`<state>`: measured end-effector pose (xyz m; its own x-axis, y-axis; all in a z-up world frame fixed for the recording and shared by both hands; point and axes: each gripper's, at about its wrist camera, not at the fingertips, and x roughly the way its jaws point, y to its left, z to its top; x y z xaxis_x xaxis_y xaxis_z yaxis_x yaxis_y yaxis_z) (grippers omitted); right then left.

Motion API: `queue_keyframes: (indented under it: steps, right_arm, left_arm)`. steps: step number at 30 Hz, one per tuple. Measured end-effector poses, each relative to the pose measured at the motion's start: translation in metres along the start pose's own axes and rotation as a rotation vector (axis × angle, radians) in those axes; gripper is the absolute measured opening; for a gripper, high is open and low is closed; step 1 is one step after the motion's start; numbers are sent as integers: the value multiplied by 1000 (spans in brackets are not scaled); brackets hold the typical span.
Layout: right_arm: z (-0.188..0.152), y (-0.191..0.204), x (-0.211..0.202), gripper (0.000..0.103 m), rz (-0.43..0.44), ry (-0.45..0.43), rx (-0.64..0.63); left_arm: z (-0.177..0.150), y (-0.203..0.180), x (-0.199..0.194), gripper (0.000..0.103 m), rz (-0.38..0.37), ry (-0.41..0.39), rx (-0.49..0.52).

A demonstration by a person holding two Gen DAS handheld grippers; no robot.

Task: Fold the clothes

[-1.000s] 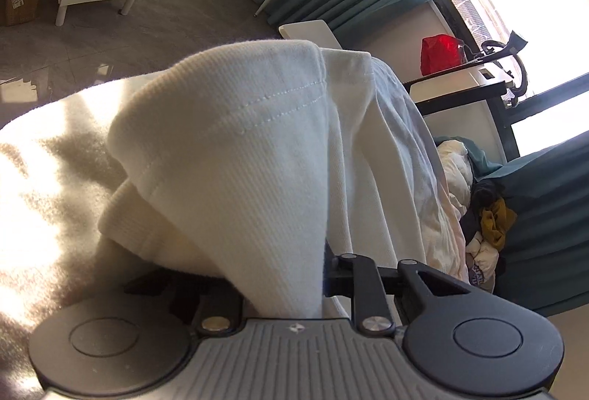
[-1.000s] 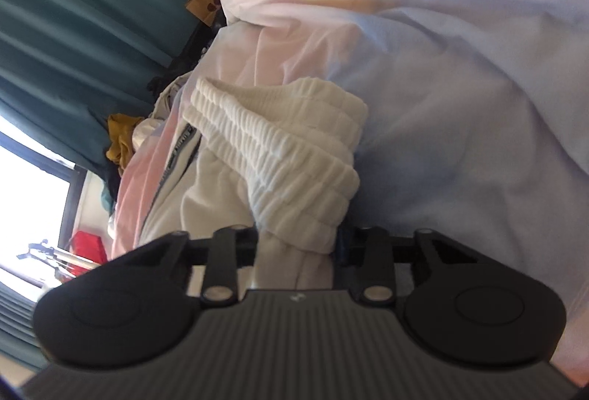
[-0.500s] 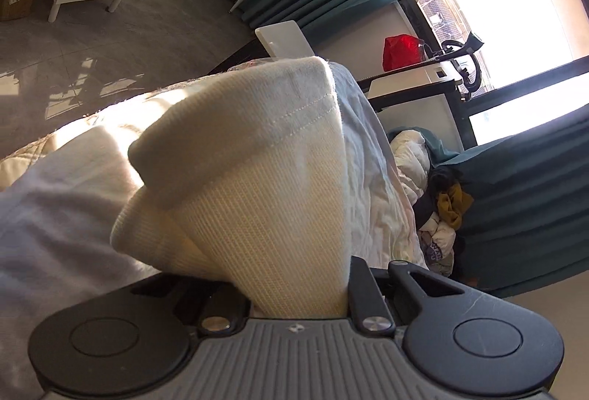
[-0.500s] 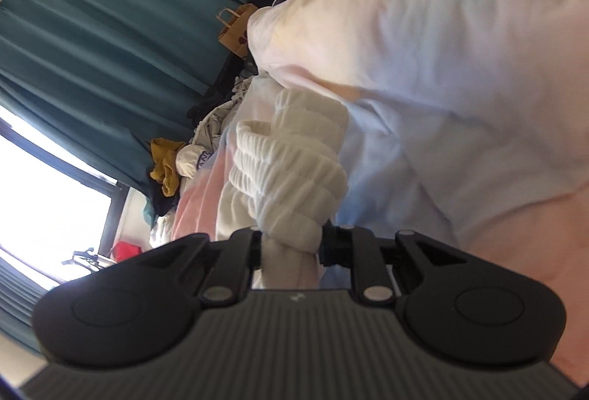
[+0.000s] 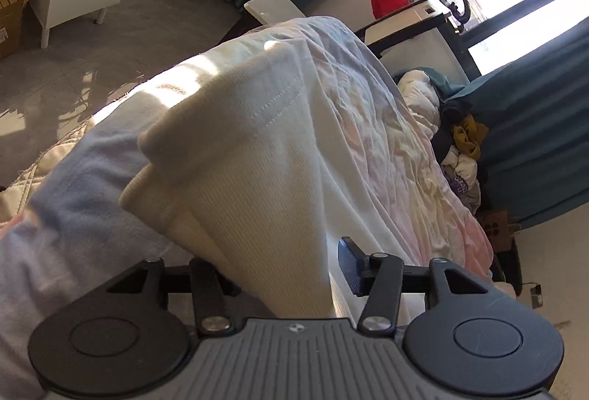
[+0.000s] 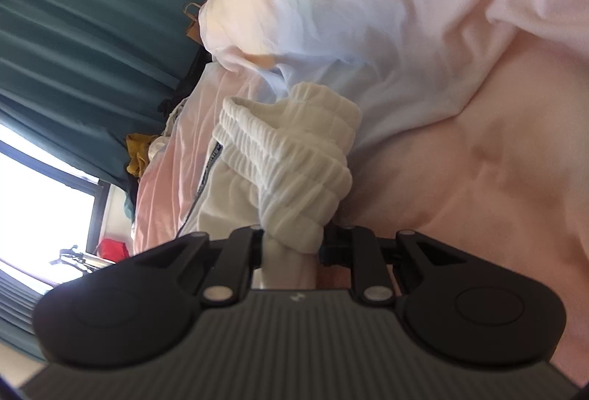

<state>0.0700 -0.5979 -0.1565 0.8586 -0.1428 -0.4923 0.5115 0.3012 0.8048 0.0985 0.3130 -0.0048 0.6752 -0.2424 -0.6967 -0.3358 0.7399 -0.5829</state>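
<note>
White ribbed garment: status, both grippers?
Left gripper jaws just opened, white ribbed garment loose between them. Right gripper shut on its elastic waistband. Nothing blocking.

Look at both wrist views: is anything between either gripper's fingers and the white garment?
Nothing visible. The right gripper is clamped directly on the garment's ribbed edge. The left gripper has just been opening; the white garment lies between its fingers, with a gap beside one.
</note>
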Motion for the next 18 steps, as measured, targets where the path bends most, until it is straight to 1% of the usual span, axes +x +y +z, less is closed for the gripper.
queue_keyframes:
  steps: [1, 3, 5, 8, 10, 12, 13, 17, 18]
  right_arm:
    - [0, 0, 1, 20, 1, -2, -10]
    - [-1, -2, 1, 20, 5, -2, -22]
    - [-1, -4, 2, 20, 9, -2, -34]
    - [-3, -3, 3, 20, 9, -7, -52]
    - [-3, -3, 3, 20, 10, -10, -59]
    - [-3, -3, 3, 20, 12, -13, -68]
    - [-4, -2, 3, 20, 11, -16, -72]
    - [-5, 2, 3, 20, -1, -23, -110]
    - [-5, 4, 3, 20, -6, -25, -123]
  left_arm:
    - [-7, -13, -10, 58, 17, -19, 55]
    - [-21, -37, -30, 72, 46, -67, 159]
    - [-34, -58, -39, 74, 40, -101, 210]
    - [-52, -100, -34, 74, 40, -128, 297]
    - [-66, -137, -20, 74, 30, -160, 382]
    - [-84, -161, -2, 74, 20, -165, 446]
    - [-94, -174, 10, 74, 21, -153, 470]
    - [-124, -206, 64, 74, -25, -98, 583]
    - [-130, -212, 80, 74, -19, -86, 617]
